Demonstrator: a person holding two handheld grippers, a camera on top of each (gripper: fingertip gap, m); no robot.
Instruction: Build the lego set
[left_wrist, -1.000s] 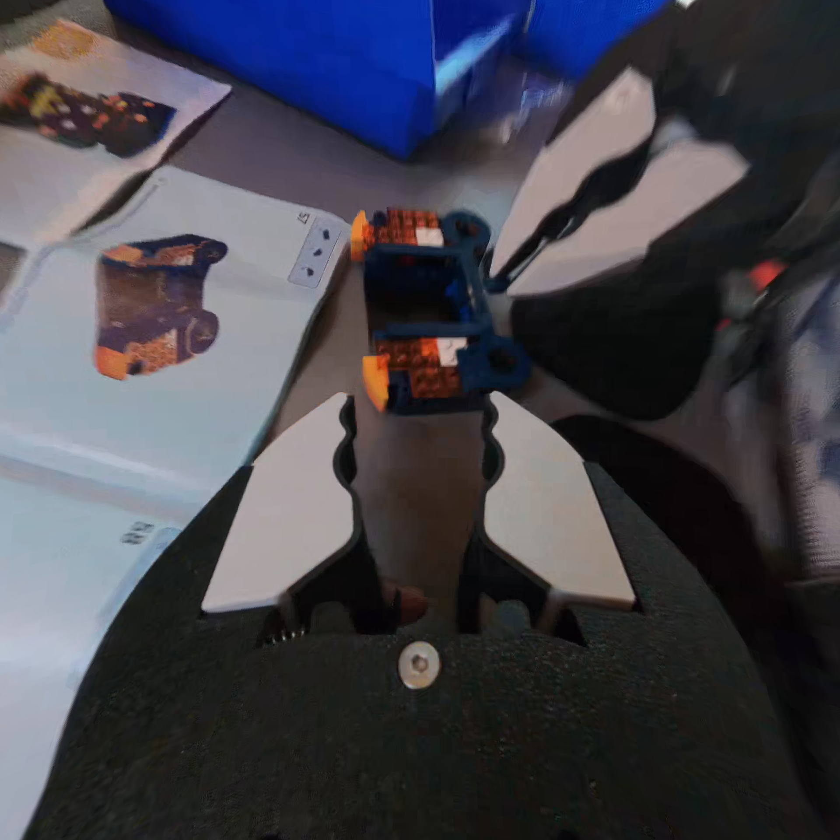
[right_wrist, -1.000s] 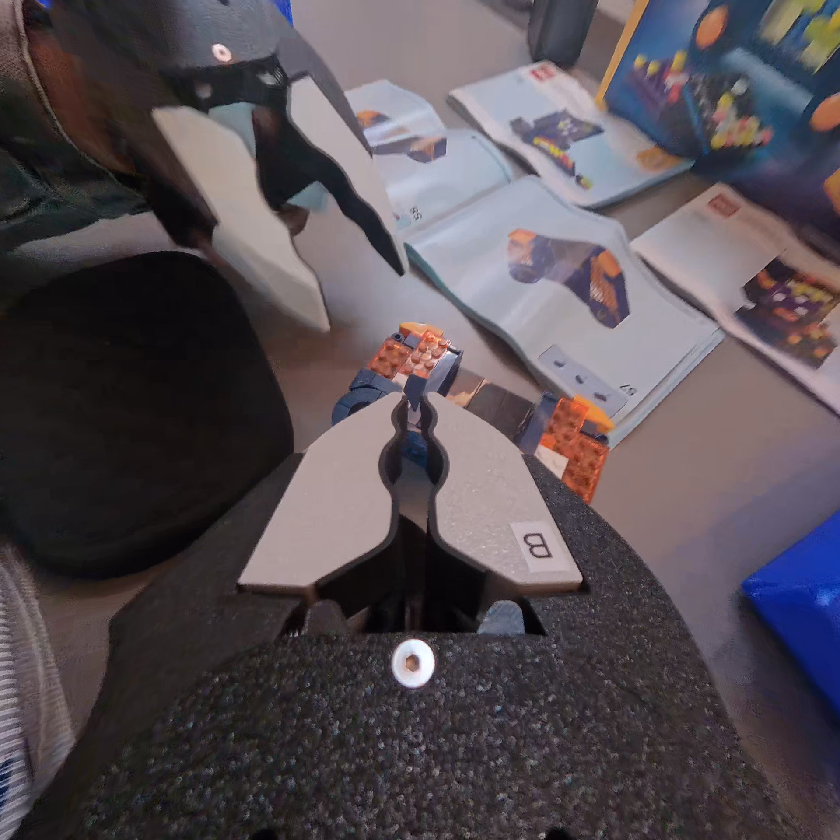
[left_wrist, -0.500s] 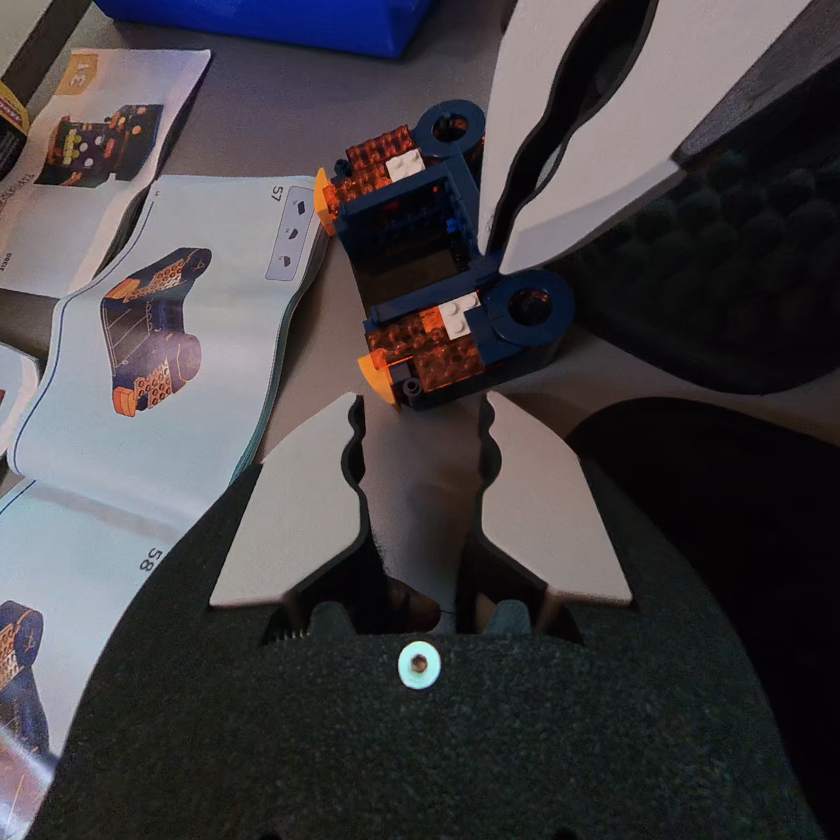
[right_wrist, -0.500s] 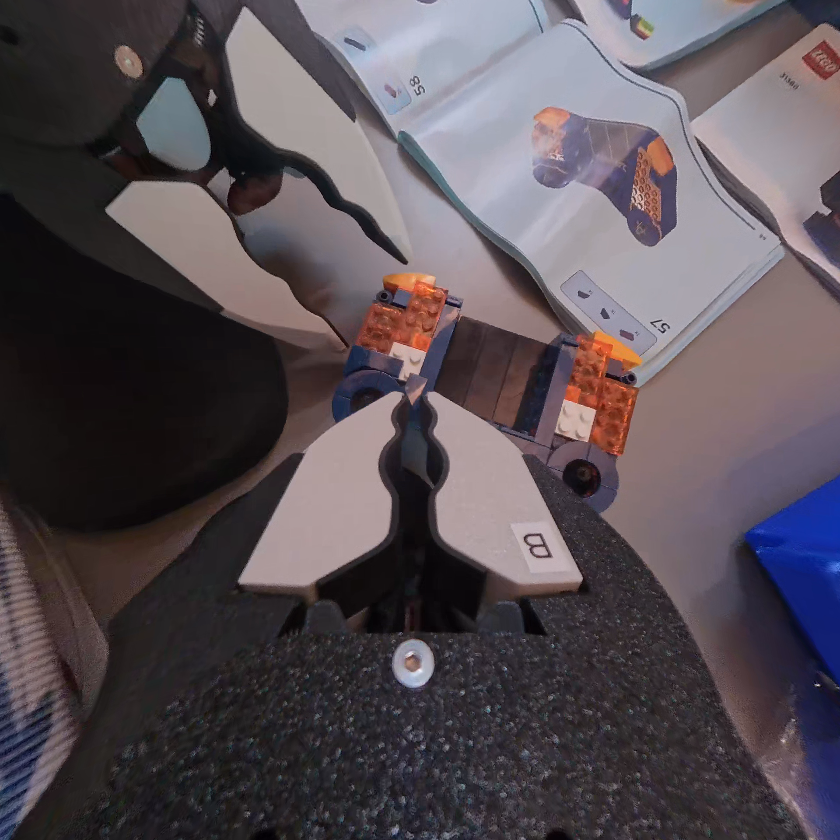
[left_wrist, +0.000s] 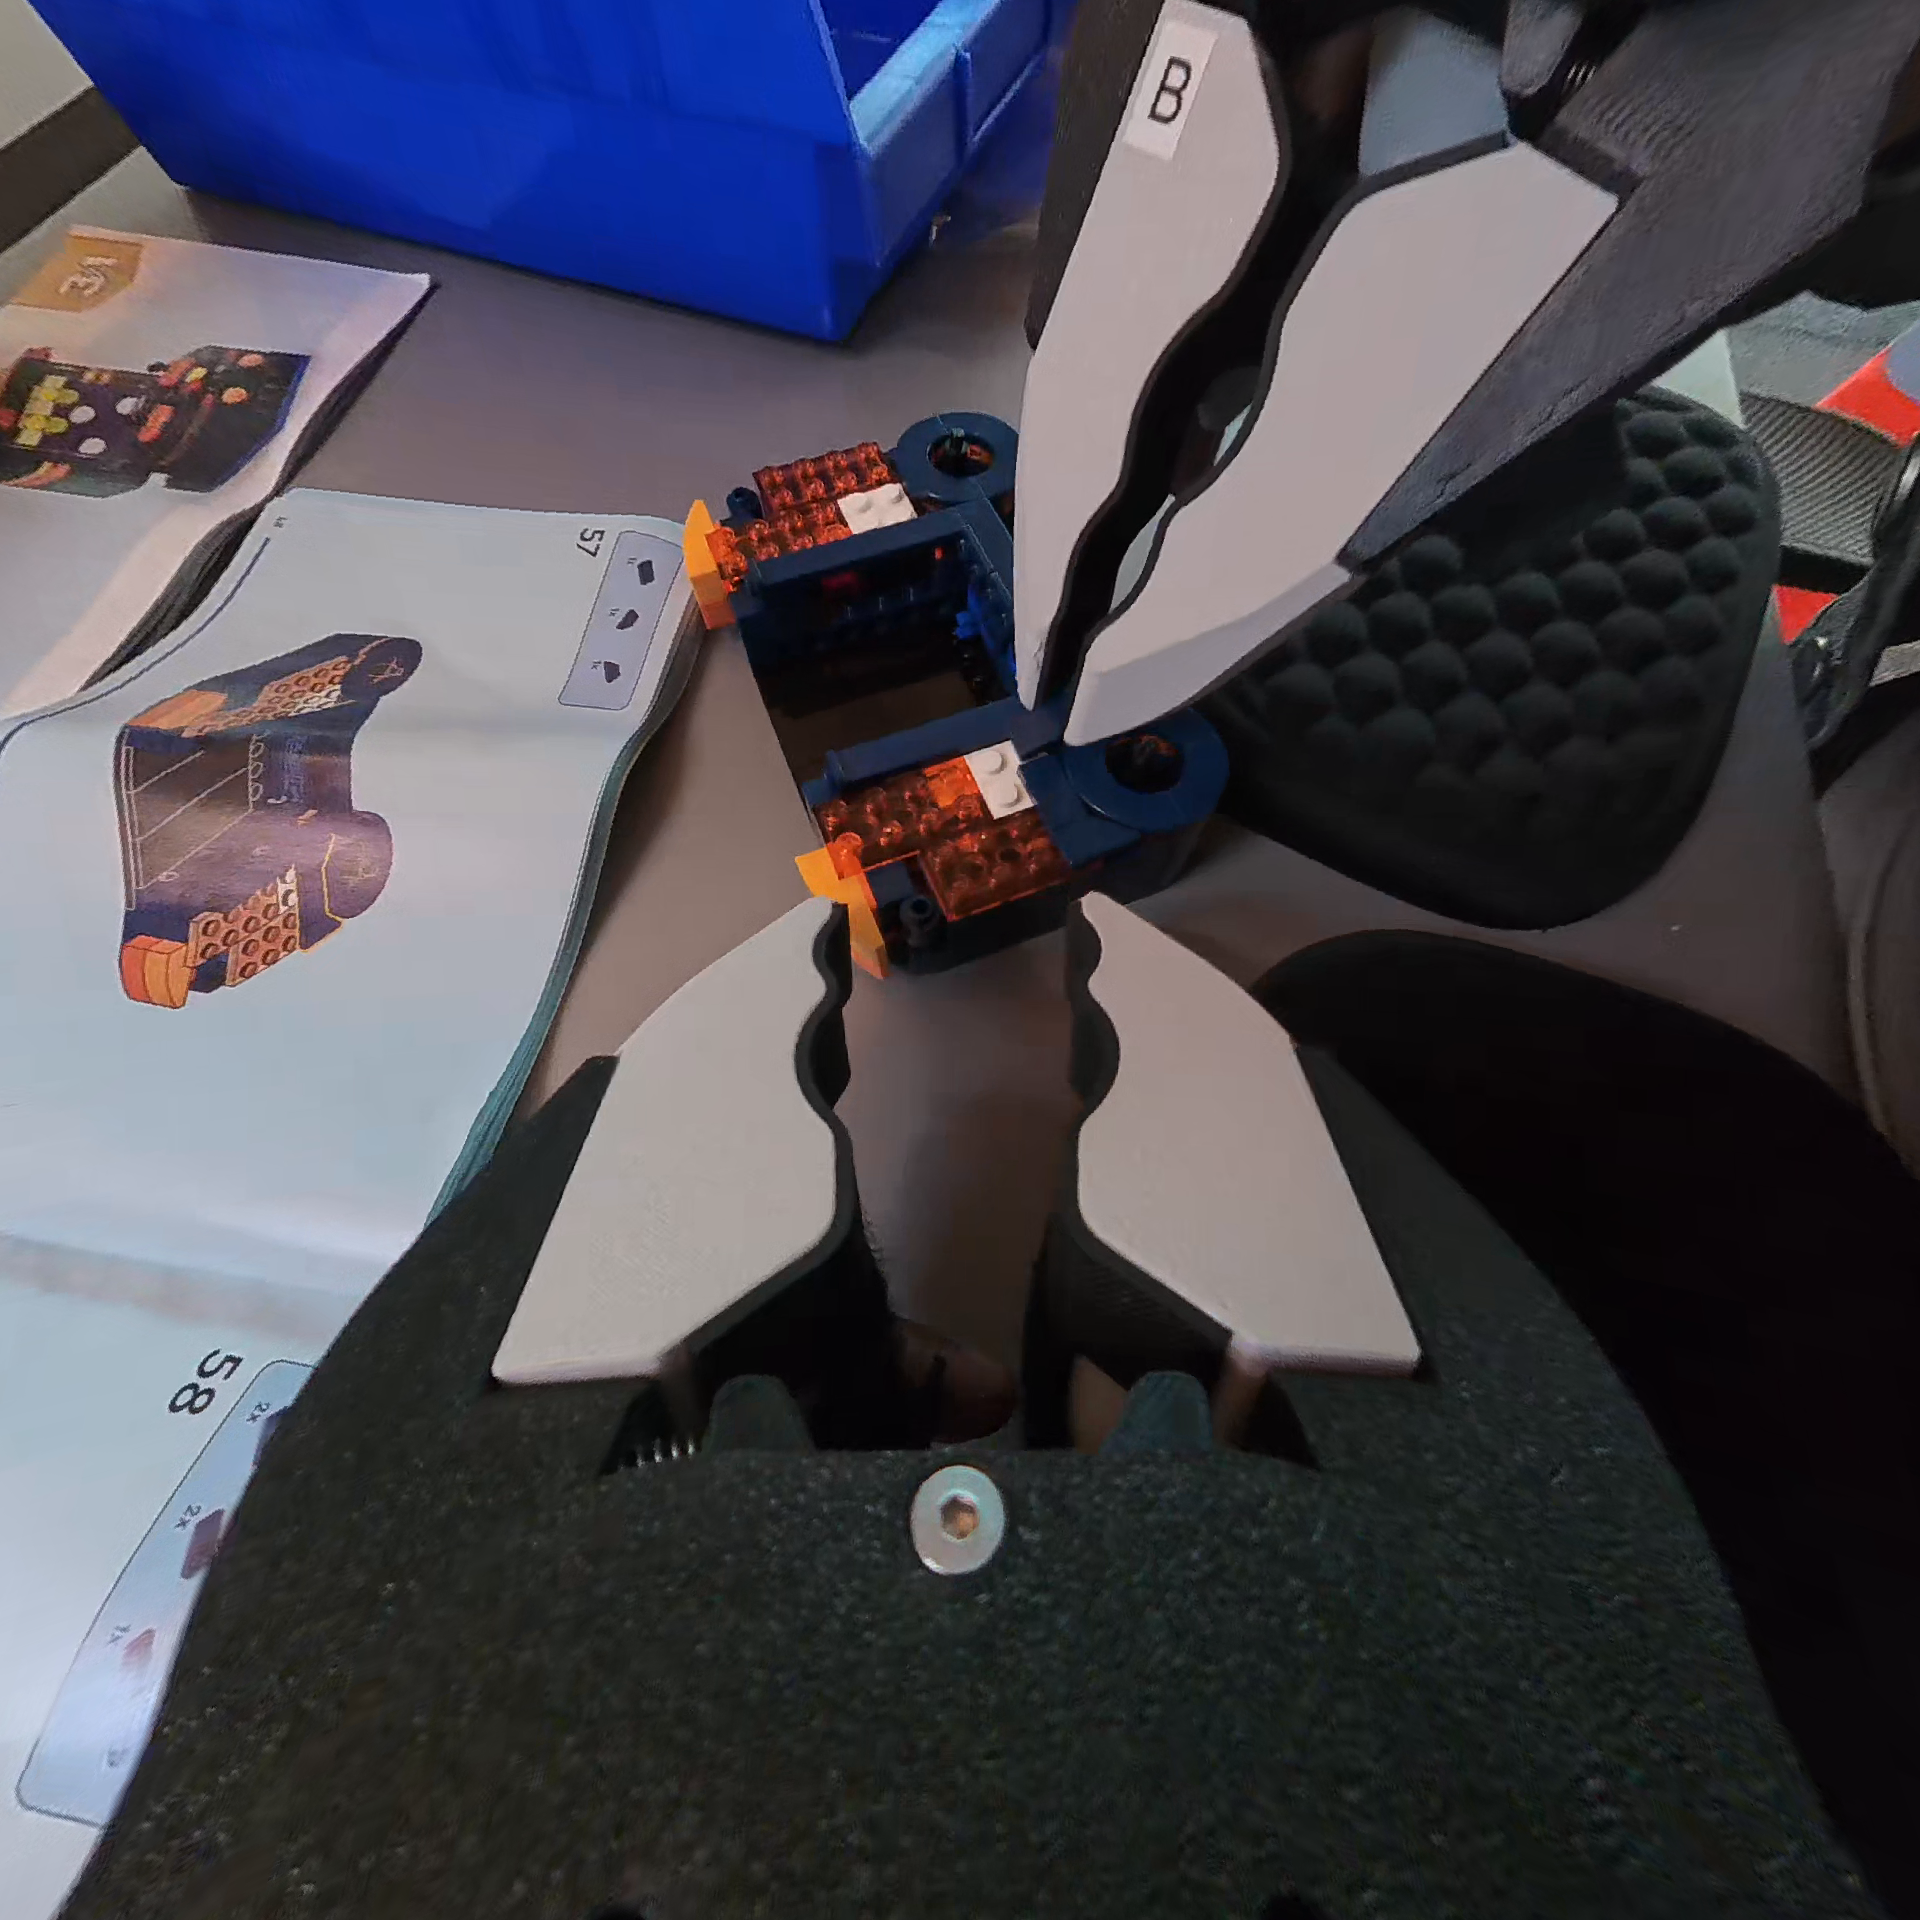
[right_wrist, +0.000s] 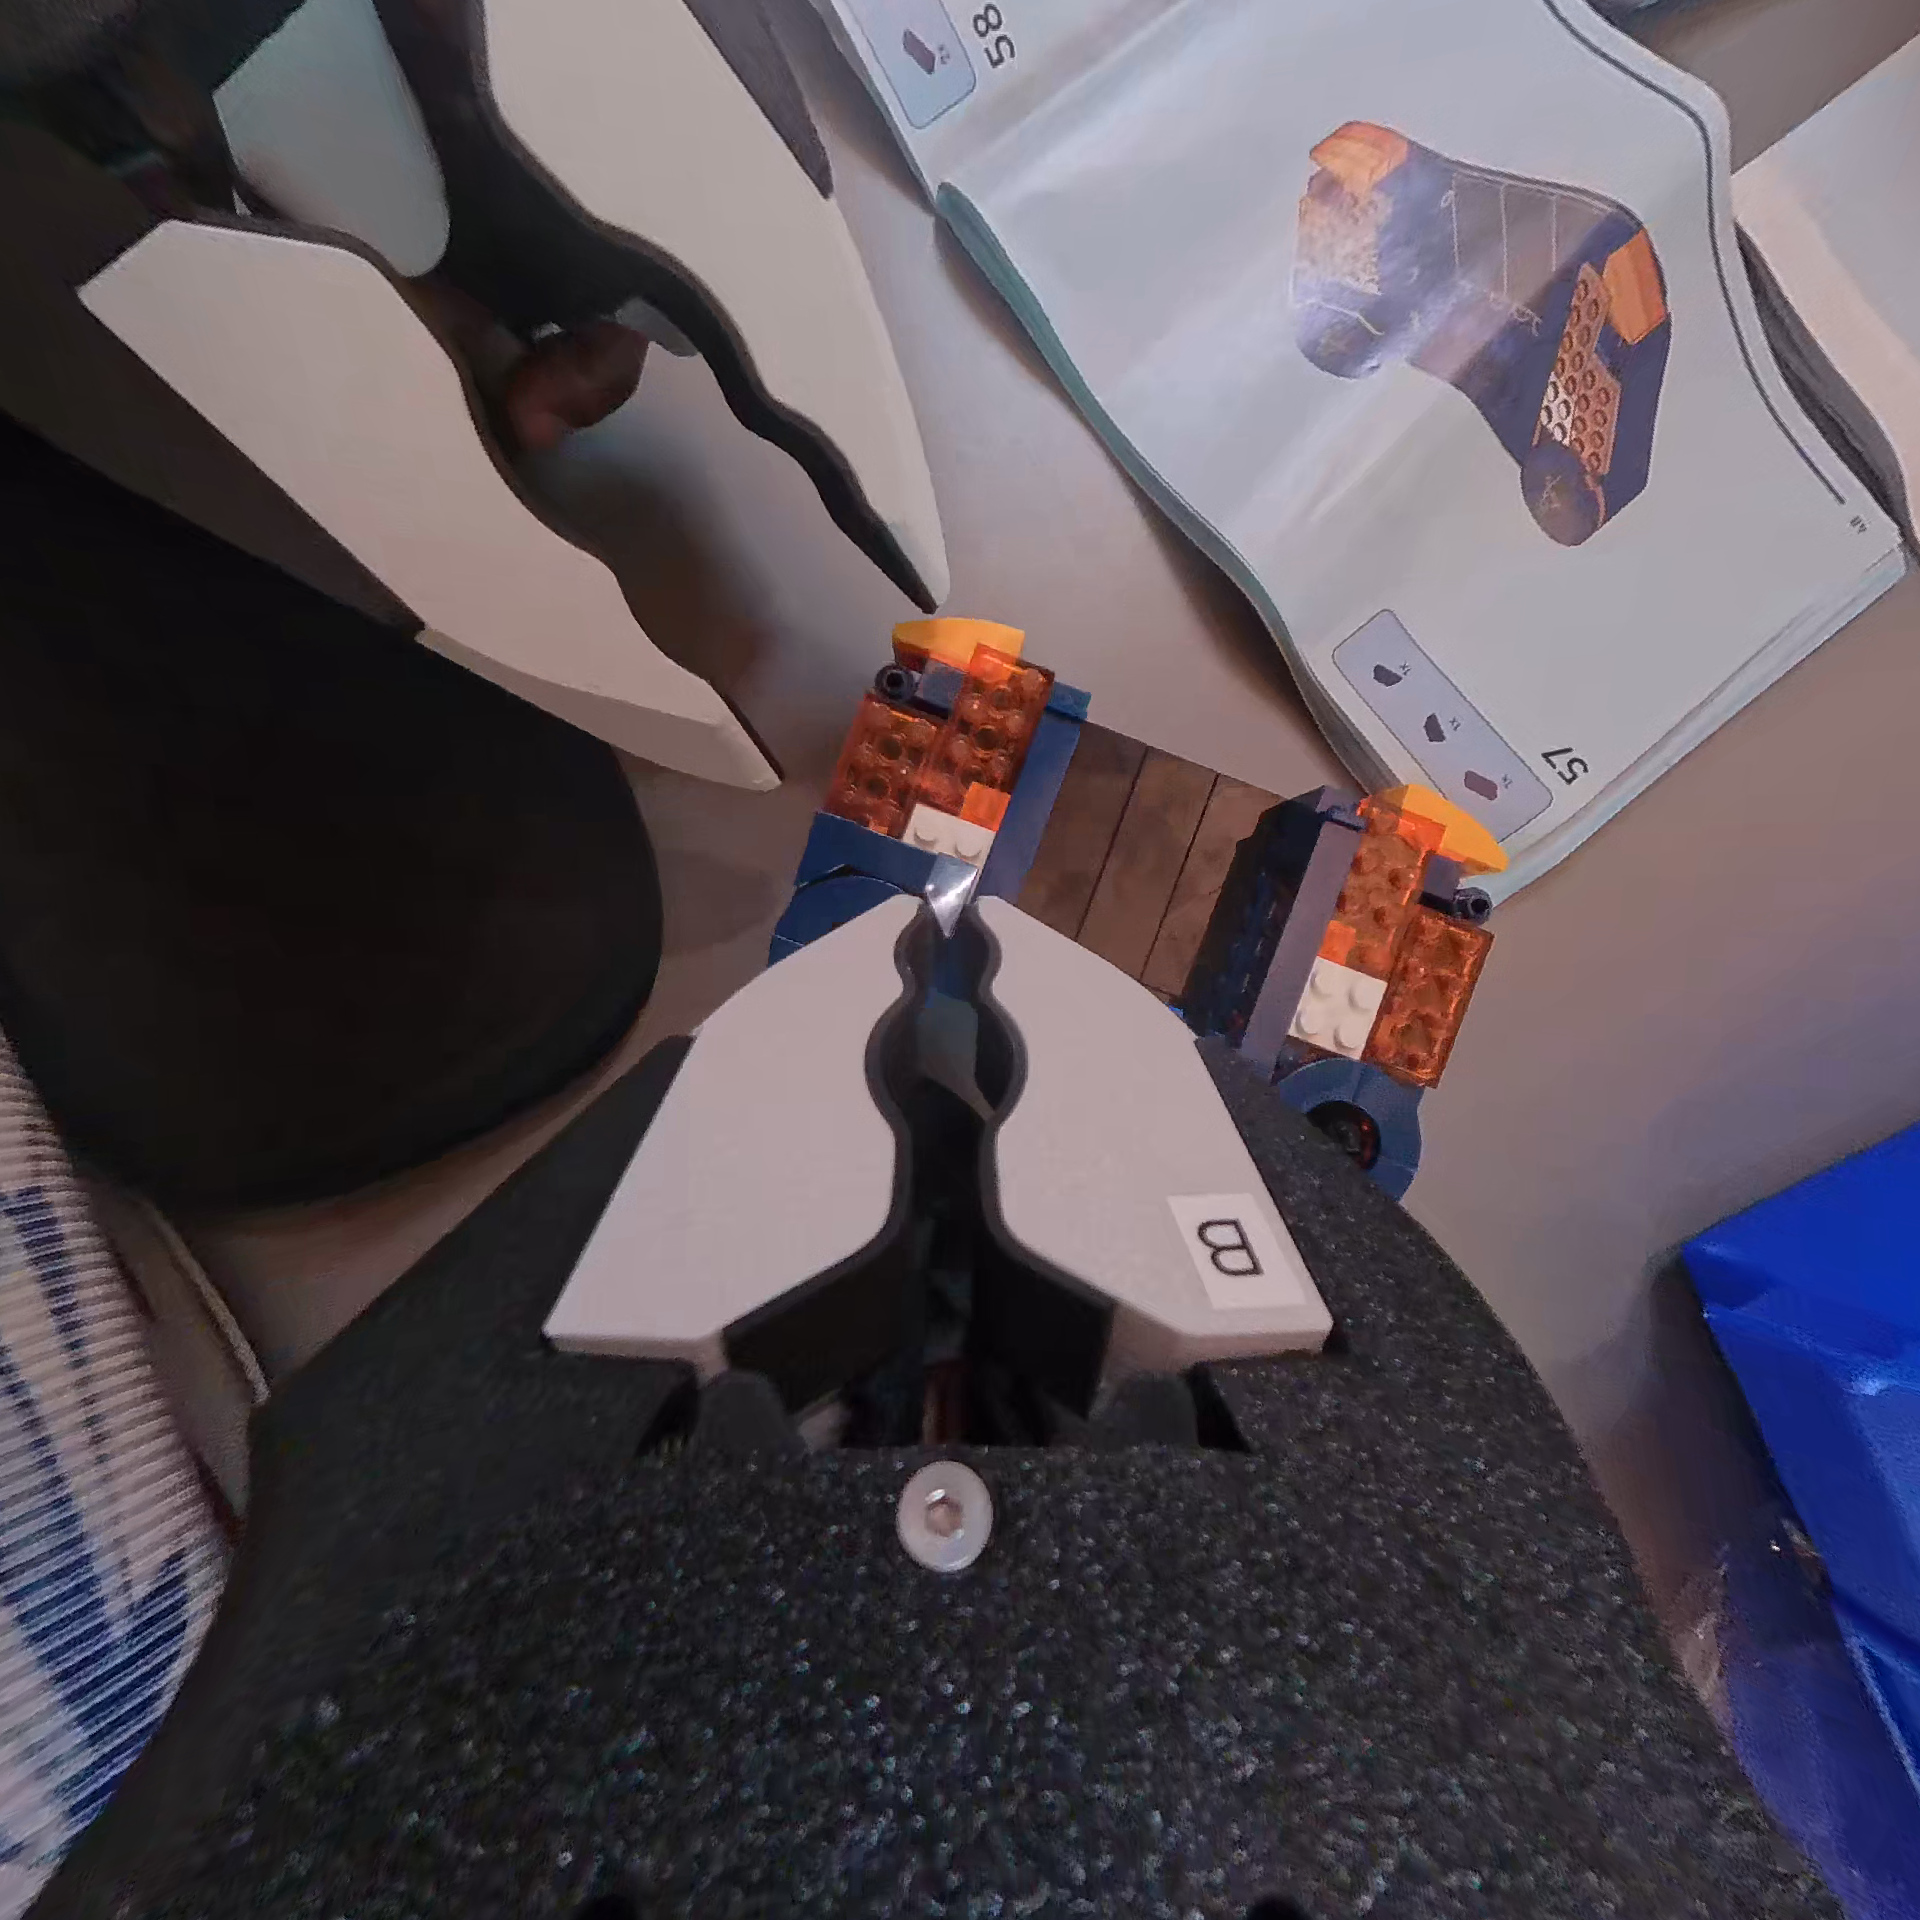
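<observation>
Nearest in the left wrist view, left gripper (left_wrist: 951, 925) with jaws spread wide and nothing between them, tips just short of the near end of the lego model (left_wrist: 935, 717)

At 12 o'clock from those tips, model resting on the grey table (left_wrist: 582, 416): dark blue frame, two transparent orange studded blocks, white plates, a blue ring at each right-hand corner

At 1 o'clock, right gripper (left_wrist: 1049, 691) coming down from above, fingers nearly together, pinching a small dark blue piece (right_wrist: 948, 899) against the near block's inner corner, just beside the near ring

At 9 o'clock, open instruction booklet (left_wrist: 312, 831), its page edge just beside the model

At 3 o'clock, black dimpled pad (left_wrist: 1538, 707), near the model

Farthest, at 11 to 12 o'clock, blue bin (left_wrist: 582, 135), well apart from the model

In the right wrist view, model at 12 o'clock off the closed tips, booklet at 1 o'clock beyond
</observation>
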